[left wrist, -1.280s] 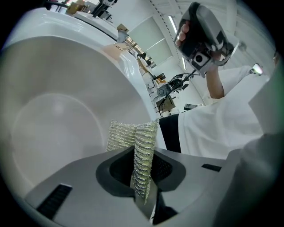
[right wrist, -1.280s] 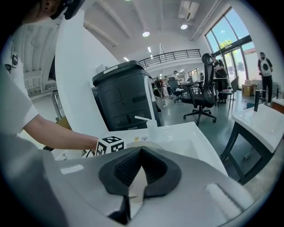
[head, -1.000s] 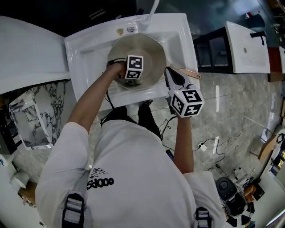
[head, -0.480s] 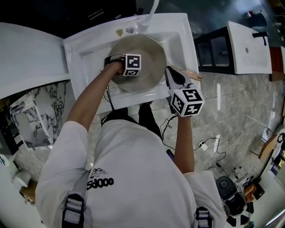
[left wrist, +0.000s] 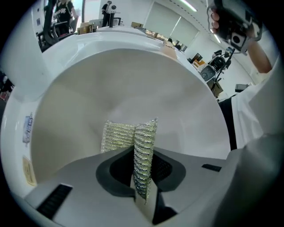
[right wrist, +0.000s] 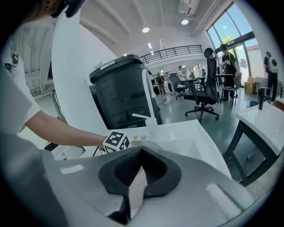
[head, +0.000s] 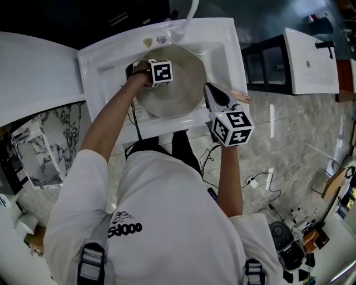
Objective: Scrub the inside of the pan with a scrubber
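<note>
1. Two claws are working at the sink (head: 105,61), and I am holding one in each hand.
2. My left claw (left wrist: 141,174) is pinching the scrubber (left wrist: 120,135). The jaws are standing closed on it, with the silvery mesh folding upright between the pads and spreading out to the left past the tips.
3. The scrubber's far end is lying against the pale inner wall of the pan (head: 178,83); it looks to be touching.
4. Seen from the head view, my left hand (head: 139,78) is reaching in over the pan's upper-left rim, with the marker cube riding just beside it.
5. My right claw (right wrist: 138,175) is gripping the pan's handle (head: 240,94). The jaws are standing nearly together, with the tan strip of the handle clamped between them.
6. The pan is sitting in the white sink, below the faucet (head: 192,11). Its handle is sticking out over the sink's right front edge.
7. The sink is standing above a grey marbled floor (head: 289,128).
</note>
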`<action>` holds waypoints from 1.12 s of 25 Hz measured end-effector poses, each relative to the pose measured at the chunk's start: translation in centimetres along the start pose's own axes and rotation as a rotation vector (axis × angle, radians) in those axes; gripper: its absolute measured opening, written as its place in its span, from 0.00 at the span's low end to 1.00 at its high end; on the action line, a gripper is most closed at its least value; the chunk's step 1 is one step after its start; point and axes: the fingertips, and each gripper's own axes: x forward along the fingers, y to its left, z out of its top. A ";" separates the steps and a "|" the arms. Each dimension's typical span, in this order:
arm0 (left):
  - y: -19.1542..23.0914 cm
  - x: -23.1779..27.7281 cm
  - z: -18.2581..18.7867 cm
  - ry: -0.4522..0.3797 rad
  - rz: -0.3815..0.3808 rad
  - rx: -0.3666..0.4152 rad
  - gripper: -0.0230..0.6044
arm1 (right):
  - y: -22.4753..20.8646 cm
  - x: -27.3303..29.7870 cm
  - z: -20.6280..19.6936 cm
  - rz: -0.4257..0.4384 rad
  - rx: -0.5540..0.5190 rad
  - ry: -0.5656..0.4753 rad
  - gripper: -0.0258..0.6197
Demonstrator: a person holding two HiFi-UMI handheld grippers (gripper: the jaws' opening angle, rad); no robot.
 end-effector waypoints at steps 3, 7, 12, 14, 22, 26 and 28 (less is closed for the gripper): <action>0.8 -0.6 0.3 0.021 0.065 -0.014 0.14 | -0.2 -0.2 0.2 -0.001 -0.002 -0.002 0.05; 2.5 -1.6 0.8 0.037 0.192 -0.026 0.14 | -0.2 -0.2 0.2 0.000 0.001 -0.002 0.05; 4.2 -3.2 1.2 0.047 0.335 -0.016 0.14 | -0.1 -0.1 0.3 0.015 0.002 -0.006 0.05; 4.5 -3.8 1.3 0.049 0.359 -0.019 0.14 | -0.3 -0.2 0.6 0.021 0.003 -0.009 0.05; 4.3 -5.3 -0.9 0.127 0.363 -0.003 0.14 | 0.1 0.3 1.5 0.057 -0.010 -0.022 0.05; 3.1 -5.2 -3.2 0.255 0.292 0.052 0.14 | 0.8 0.4 1.6 0.077 -0.006 -0.025 0.05; 2.2 -5.0 -4.4 0.320 0.240 0.069 0.14 | 1.0 0.4 1.6 0.080 -0.005 -0.026 0.05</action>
